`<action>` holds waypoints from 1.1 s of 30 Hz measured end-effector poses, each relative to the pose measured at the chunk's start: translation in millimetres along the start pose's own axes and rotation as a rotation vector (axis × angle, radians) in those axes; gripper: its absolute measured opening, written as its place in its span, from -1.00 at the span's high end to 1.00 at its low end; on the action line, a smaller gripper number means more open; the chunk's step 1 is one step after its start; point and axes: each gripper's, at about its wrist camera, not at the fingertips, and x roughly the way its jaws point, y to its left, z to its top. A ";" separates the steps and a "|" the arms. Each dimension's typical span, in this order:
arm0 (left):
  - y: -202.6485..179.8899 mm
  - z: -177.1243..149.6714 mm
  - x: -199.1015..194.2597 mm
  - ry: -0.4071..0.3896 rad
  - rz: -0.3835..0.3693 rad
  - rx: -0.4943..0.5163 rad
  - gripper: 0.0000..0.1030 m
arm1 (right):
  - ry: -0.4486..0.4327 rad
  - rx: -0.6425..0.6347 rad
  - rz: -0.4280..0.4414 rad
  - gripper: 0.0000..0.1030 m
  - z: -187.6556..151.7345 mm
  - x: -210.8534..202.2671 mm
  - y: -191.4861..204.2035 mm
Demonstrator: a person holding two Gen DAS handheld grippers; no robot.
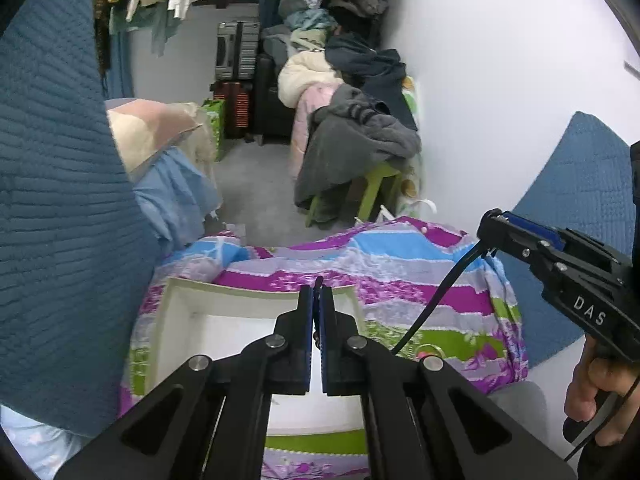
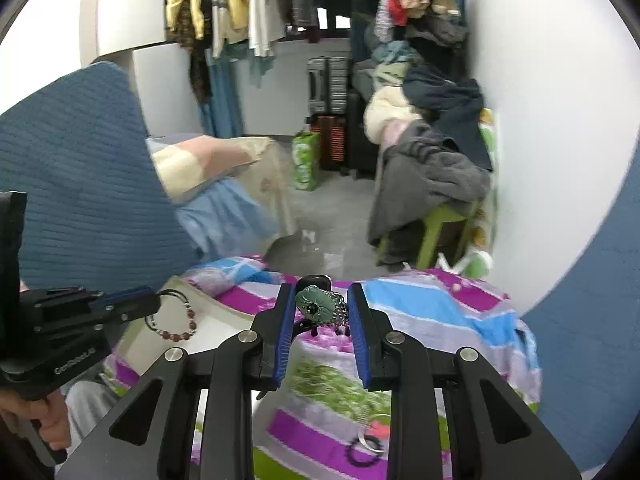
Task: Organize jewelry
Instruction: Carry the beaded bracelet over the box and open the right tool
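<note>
Blue-padded fingers (image 2: 285, 332) of the right gripper (image 2: 322, 308) clasp a green pendant necklace (image 2: 316, 300) above the striped bedspread (image 2: 420, 312). At 9 o'clock, the left gripper (image 2: 154, 300), clenched, dangles a red beaded bracelet (image 2: 180, 322) over the white box (image 1: 256, 292). "DAS" (image 1: 589, 310) marks the right gripper's body.

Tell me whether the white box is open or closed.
Open: the white box shows its bare inner walls and floor, with no lid on it.

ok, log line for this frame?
left gripper: shut on beaded bracelet cord | right gripper: holding green pendant | white box: below, on bedspread
</note>
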 end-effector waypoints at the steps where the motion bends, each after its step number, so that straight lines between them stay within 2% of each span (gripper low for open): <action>1: 3.3 0.1 0.9 0.002 0.004 -0.002 0.99 | 0.005 -0.009 0.004 0.54 0.1 3.8 6.1; 8: 39.8 -5.4 16.6 0.031 0.035 -0.021 0.99 | 0.095 -0.029 0.058 0.54 -17.2 48.0 45.9; 16: 69.2 -42.6 63.8 0.134 0.059 -0.041 0.99 | 0.226 0.012 0.128 0.53 -50.7 93.8 66.2; 22: 82.5 -62.7 87.8 0.182 0.047 -0.078 0.98 | 0.293 0.017 0.140 0.53 -64.3 118.6 71.2; 29: 84.7 -69.3 95.7 0.195 0.044 -0.088 0.98 | 0.330 0.026 0.145 0.52 -69.7 131.1 69.2; 33: 84.0 -64.6 85.1 0.162 0.011 -0.100 0.94 | 0.329 0.037 0.170 0.49 -67.9 127.1 67.4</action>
